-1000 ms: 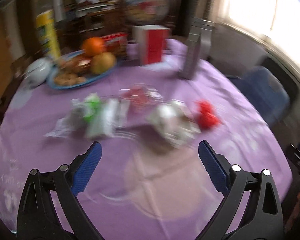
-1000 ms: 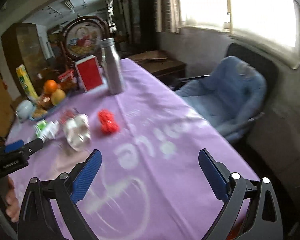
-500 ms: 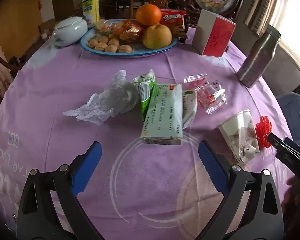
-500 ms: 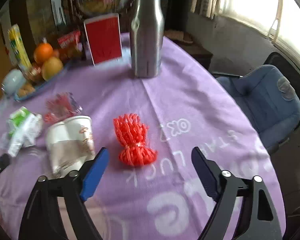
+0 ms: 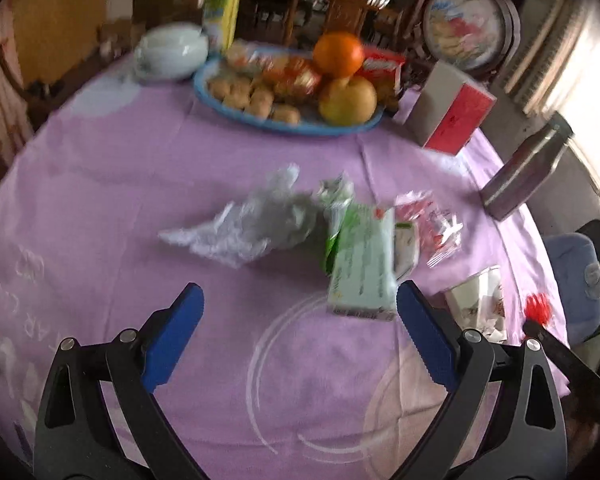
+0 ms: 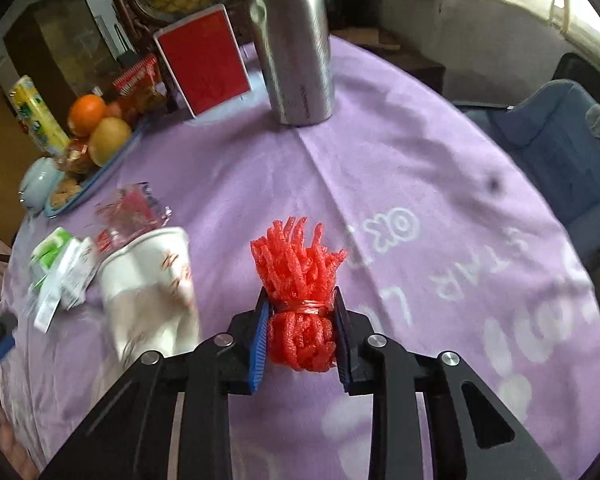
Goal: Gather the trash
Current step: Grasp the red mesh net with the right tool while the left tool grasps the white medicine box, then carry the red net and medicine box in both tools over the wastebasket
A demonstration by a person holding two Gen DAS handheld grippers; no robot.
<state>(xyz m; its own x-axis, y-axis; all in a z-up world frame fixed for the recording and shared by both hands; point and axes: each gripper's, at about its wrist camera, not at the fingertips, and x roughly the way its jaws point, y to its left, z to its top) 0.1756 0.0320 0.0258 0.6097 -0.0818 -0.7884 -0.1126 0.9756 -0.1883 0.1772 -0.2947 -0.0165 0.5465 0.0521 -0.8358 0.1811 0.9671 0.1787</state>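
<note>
Red foam netting bundle [image 6: 300,300], low centre of the frame, is clenched in my right gripper [image 6: 300,336]; my left gripper [image 5: 298,340] gapes, empty. Next I must lift it.

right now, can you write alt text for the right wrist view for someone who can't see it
The right claw is shut on a red foam fruit net, bunched and tied at its middle, over a purple tablecloth. A crushed paper cup lies just left of it, with a steel bottle and a fruit plate behind.
</note>
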